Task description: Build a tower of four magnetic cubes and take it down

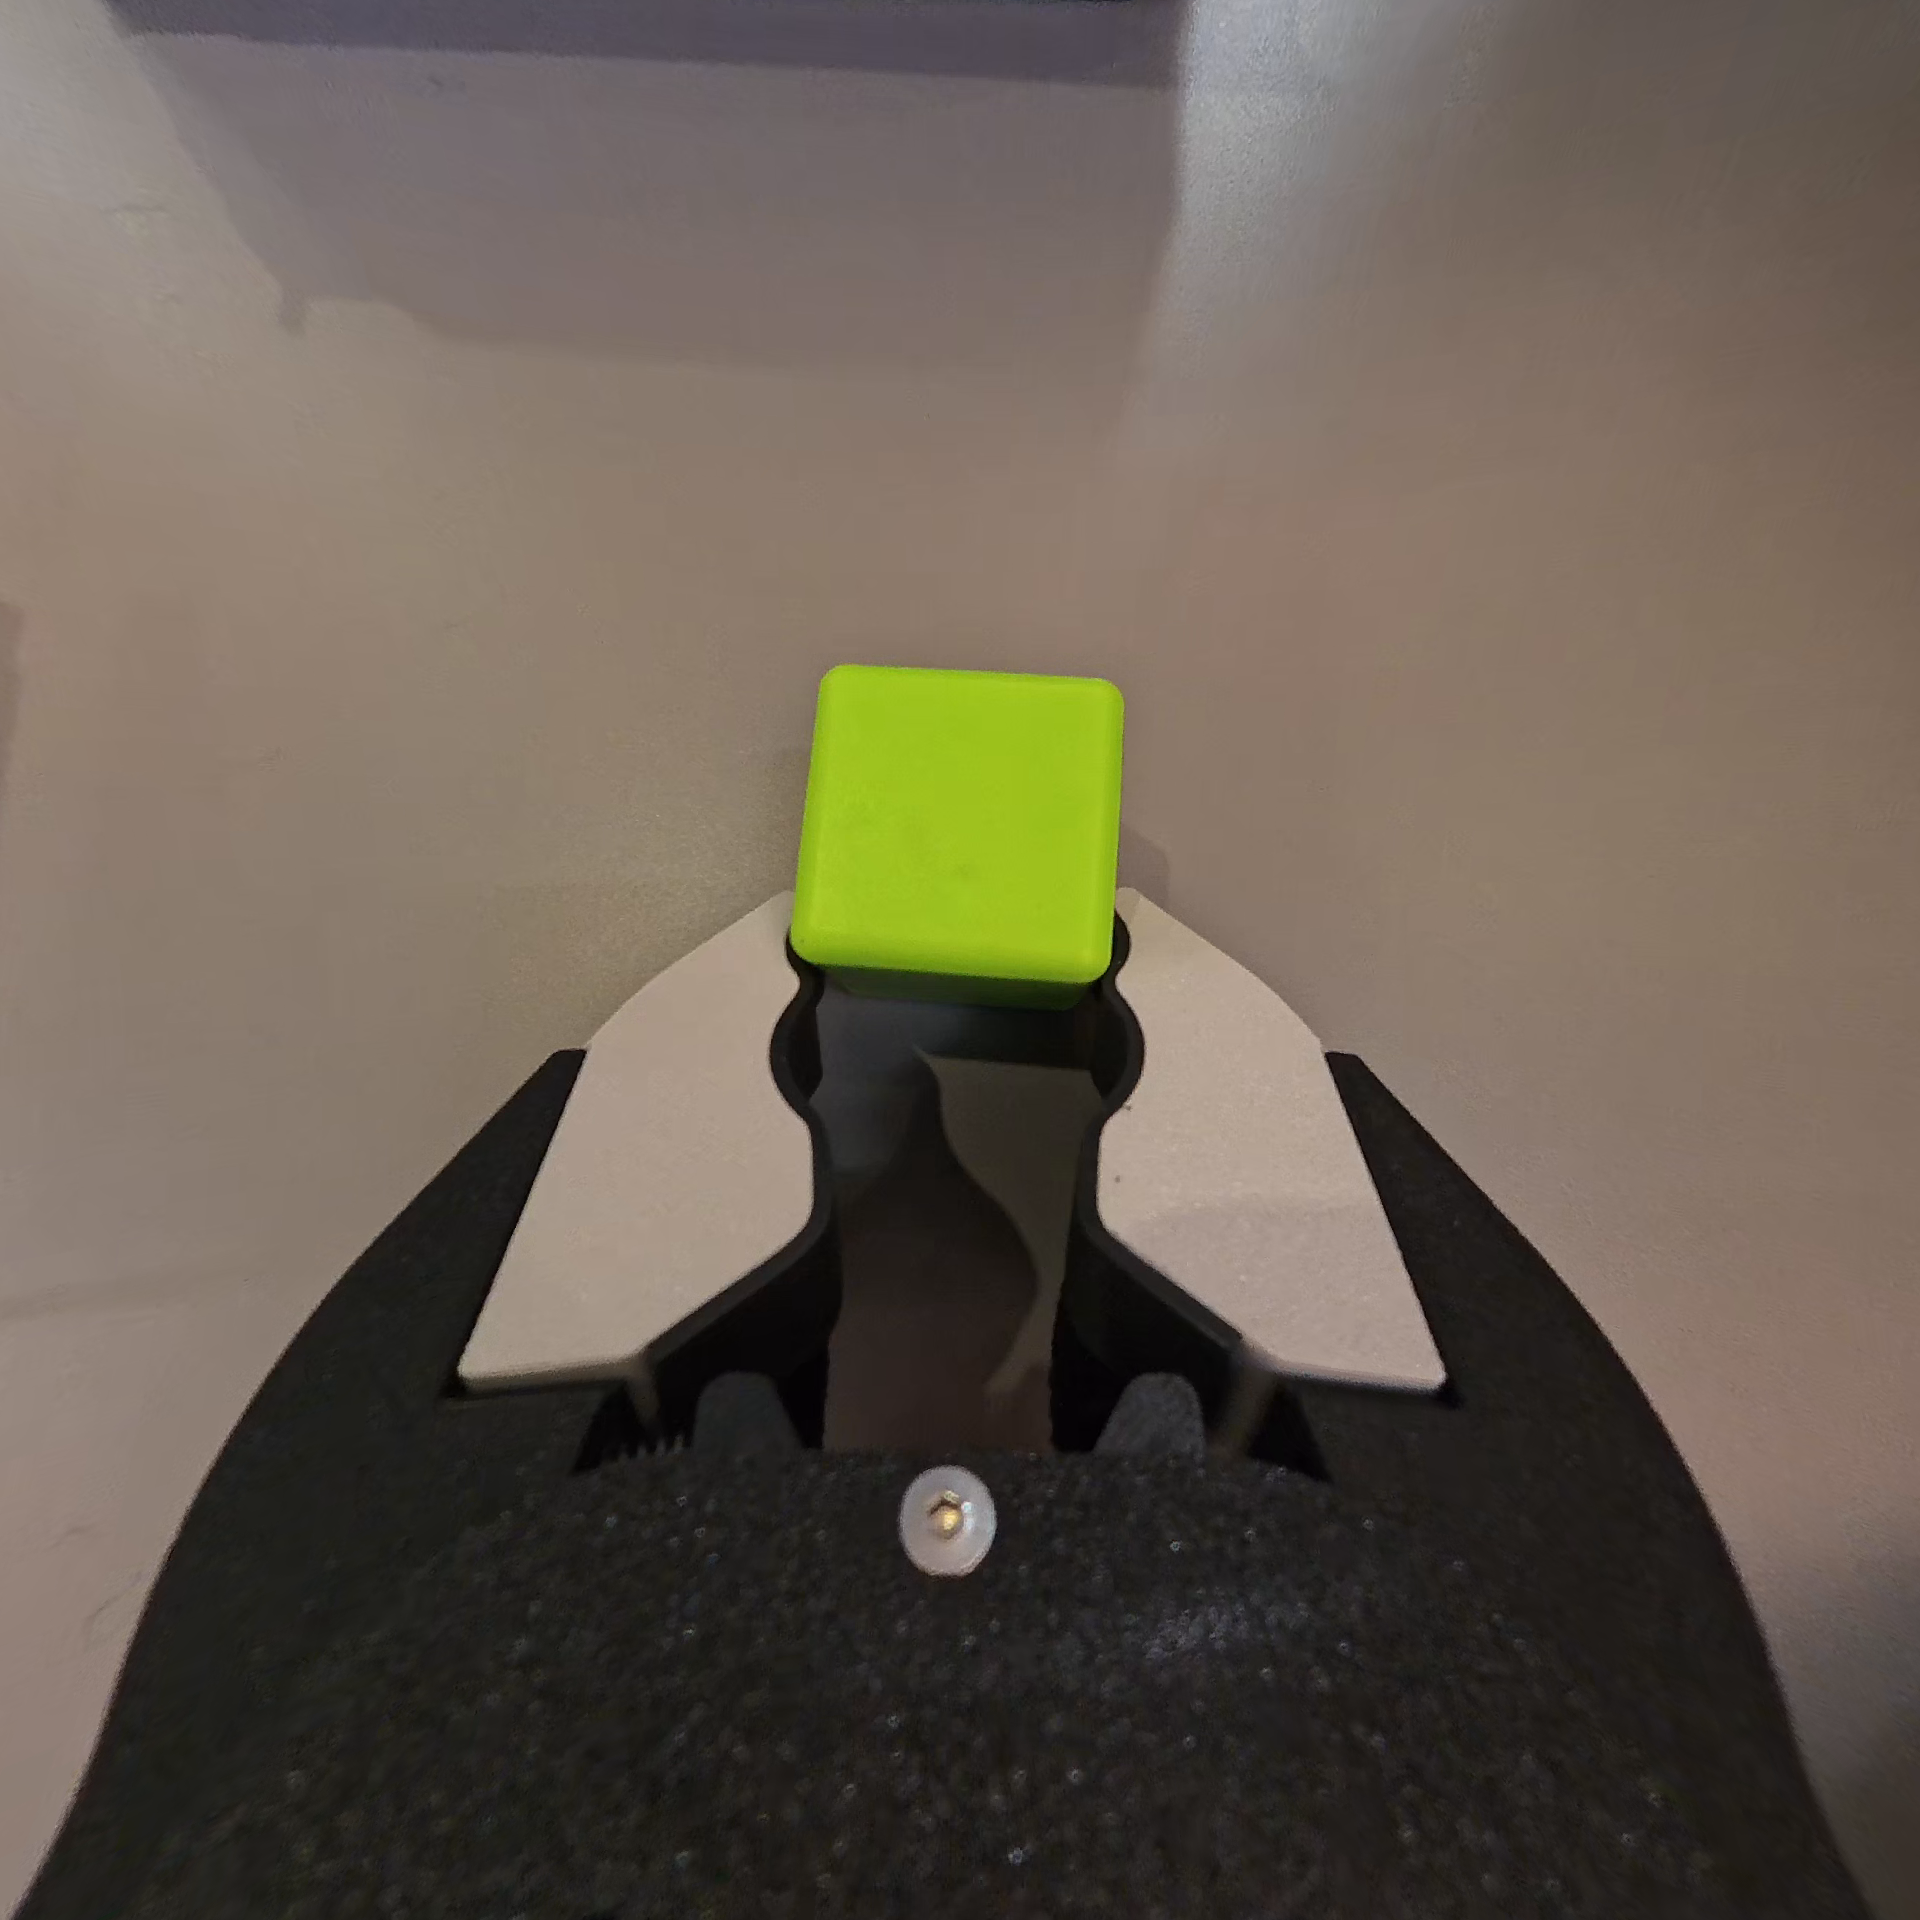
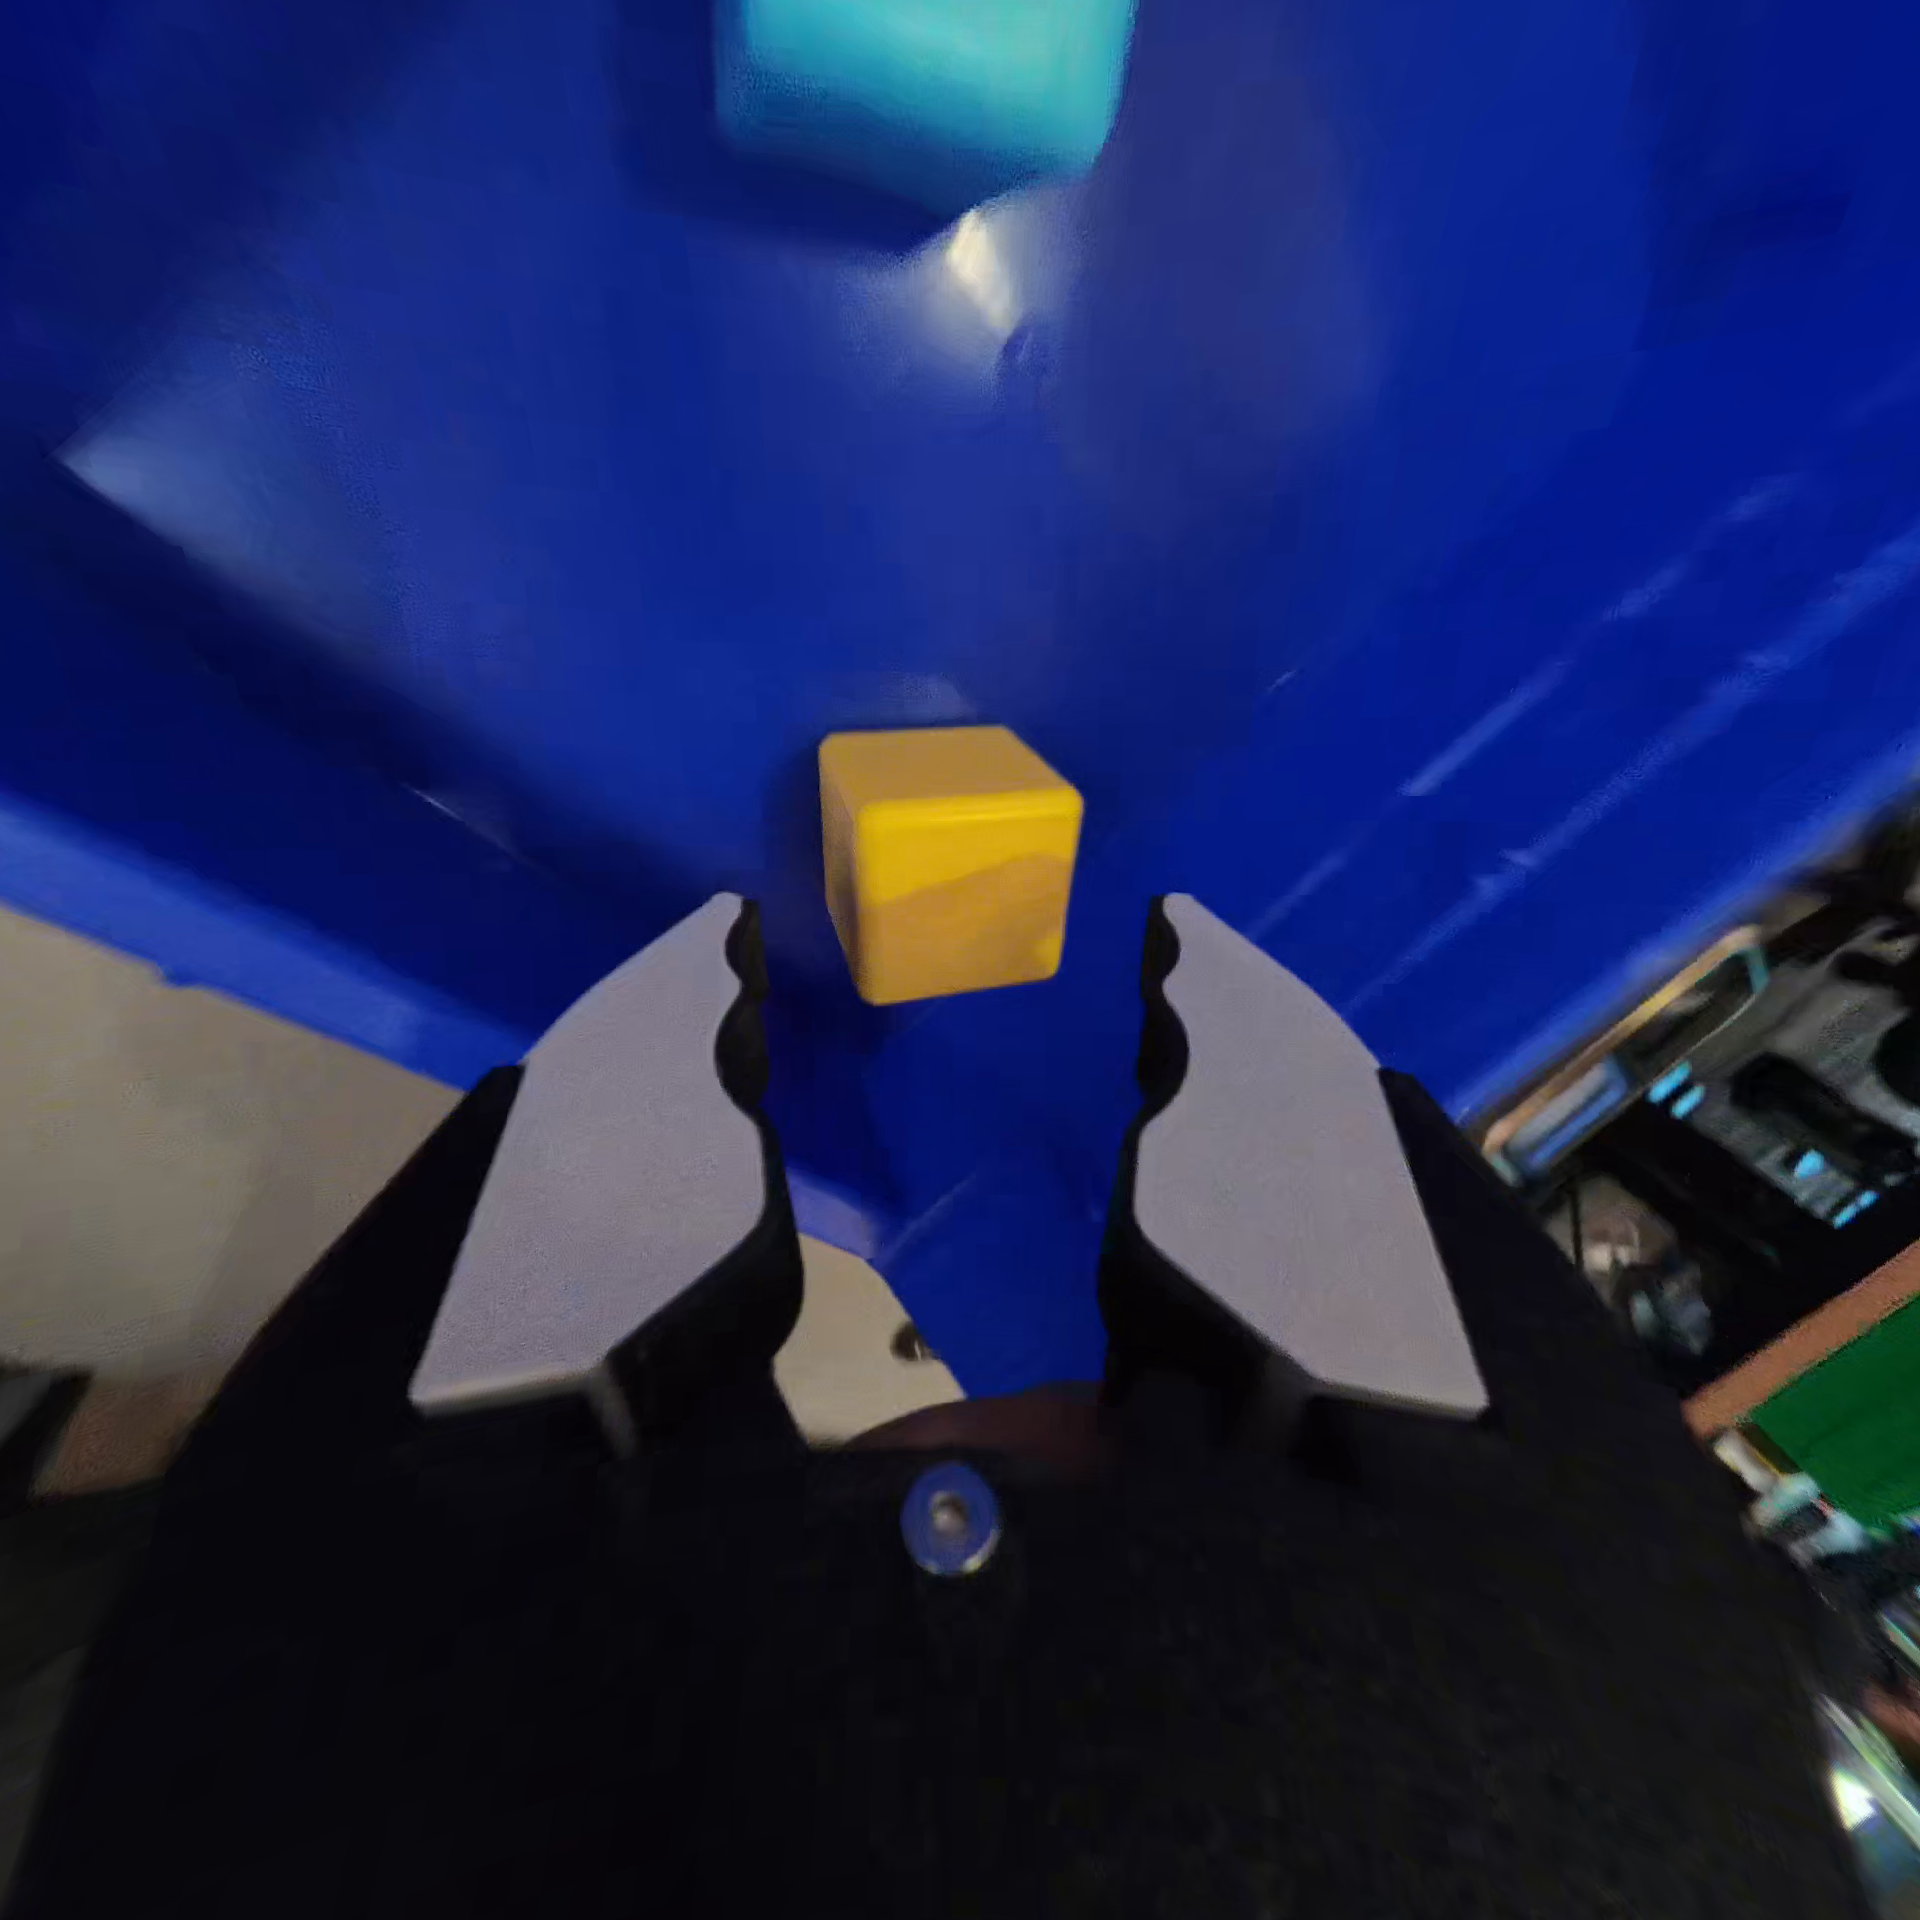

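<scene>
In the left wrist view my left gripper (image 1: 956, 935) is shut on a lime green cube (image 1: 956, 831), held between the fingertips over a pale table surface (image 1: 416, 623). In the right wrist view my right gripper (image 2: 951, 925) is open and empty. A yellow cube (image 2: 951, 862) lies just beyond its fingertips, centred between them, inside a blue bin (image 2: 520, 571). A blurred light blue cube (image 2: 925, 94) lies farther off at the top of that view. The right wrist view is motion-blurred.
The blue bin's wall (image 2: 208, 873) runs along the left over the pale table (image 2: 156, 1091). Dark equipment and clutter (image 2: 1714, 1143) stand off to the right beyond the bin's edge. A dark shadow (image 1: 675, 208) crosses the far table in the left wrist view.
</scene>
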`<state>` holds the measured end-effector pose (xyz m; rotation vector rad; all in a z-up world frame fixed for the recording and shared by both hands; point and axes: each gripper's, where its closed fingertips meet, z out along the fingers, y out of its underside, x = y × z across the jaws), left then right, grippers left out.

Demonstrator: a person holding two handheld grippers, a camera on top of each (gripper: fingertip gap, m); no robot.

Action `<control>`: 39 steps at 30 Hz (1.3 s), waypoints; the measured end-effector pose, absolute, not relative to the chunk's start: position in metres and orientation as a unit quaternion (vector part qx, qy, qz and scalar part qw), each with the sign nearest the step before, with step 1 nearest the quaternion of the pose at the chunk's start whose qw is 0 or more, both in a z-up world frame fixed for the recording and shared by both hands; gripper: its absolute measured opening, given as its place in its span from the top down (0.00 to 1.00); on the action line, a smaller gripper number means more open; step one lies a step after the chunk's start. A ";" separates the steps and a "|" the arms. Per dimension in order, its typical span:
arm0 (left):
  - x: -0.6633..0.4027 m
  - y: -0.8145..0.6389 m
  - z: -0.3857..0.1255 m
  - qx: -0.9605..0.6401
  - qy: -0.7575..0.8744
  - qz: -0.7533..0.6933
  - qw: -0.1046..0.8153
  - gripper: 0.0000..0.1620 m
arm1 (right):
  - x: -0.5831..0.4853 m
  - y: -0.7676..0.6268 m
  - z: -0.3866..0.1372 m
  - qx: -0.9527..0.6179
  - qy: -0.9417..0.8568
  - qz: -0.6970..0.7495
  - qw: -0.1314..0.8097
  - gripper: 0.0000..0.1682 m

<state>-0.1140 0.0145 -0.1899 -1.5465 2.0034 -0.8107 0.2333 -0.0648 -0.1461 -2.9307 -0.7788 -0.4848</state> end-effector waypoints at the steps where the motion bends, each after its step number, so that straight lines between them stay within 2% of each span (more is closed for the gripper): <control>1: -0.114 0.015 -0.190 -0.565 0.732 -0.296 0.240 0.70 | 0.224 -0.062 -0.129 -0.951 -0.244 -0.163 0.103 0.58; 3: -0.114 0.015 -0.190 -0.565 0.732 -0.296 0.239 0.70 | 0.191 -0.057 -0.090 -0.919 -0.243 -0.153 0.270 0.60; 5: -0.114 0.015 -0.190 -0.565 0.732 -0.296 0.240 0.70 | 0.127 -0.060 -0.054 -0.853 -0.262 -0.075 0.445 0.64; 6: -0.114 0.015 -0.190 -0.565 0.732 -0.296 0.240 0.70 | 0.083 -0.072 -0.047 -0.816 -0.286 0.006 0.503 0.64; 8: -0.114 0.014 -0.190 -0.564 0.733 -0.297 0.238 0.69 | 0.004 -0.104 -0.045 -0.753 -0.335 0.165 0.542 0.67; 10: -0.114 0.014 -0.190 -0.563 0.733 -0.296 0.240 0.69 | -0.054 -0.138 -0.061 -0.726 -0.353 0.304 0.506 0.64; 12: -0.114 0.013 -0.190 -0.563 0.734 -0.297 0.240 0.69 | -0.090 -0.156 -0.080 -0.706 -0.350 0.370 0.491 0.64; 14: -0.113 0.009 -0.187 -0.563 0.731 -0.304 0.239 0.61 | -0.109 -0.159 -0.098 -0.708 -0.342 0.395 0.476 0.65; 15: -0.111 0.008 -0.183 -0.566 0.724 -0.312 0.242 0.57 | -0.113 -0.156 -0.105 -0.714 -0.340 0.391 0.471 0.64; 19: -0.107 0.017 -0.145 -0.585 0.669 -0.342 0.304 0.54 | -0.114 -0.138 -0.112 -0.728 -0.320 0.358 0.489 0.65; 24: -0.119 0.042 -0.046 -0.634 0.427 -0.437 0.474 0.65 | -0.110 -0.134 -0.123 -0.752 -0.342 0.299 0.477 0.60; 26: -0.138 0.030 -0.028 -0.664 0.315 -0.473 0.486 0.64 | -0.106 -0.133 -0.130 -0.763 -0.345 0.284 0.466 0.56; 27: -0.151 0.017 -0.030 -0.678 0.286 -0.472 0.485 0.67 | -0.105 -0.133 -0.132 -0.767 -0.346 0.279 0.462 0.55; 29: -0.180 -0.015 -0.044 -0.701 0.252 -0.446 0.497 0.64 | -0.103 -0.133 -0.133 -0.772 -0.351 0.270 0.456 0.54; 34: -0.253 -0.087 -0.090 -0.731 0.240 -0.273 0.578 0.66 | -0.085 -0.113 -0.130 -0.791 -0.428 0.127 0.418 0.53; 39: -0.252 -0.135 -0.099 -0.719 0.257 -0.299 0.572 0.66 | -0.094 -0.053 -0.103 -0.792 -0.505 0.011 0.342 0.54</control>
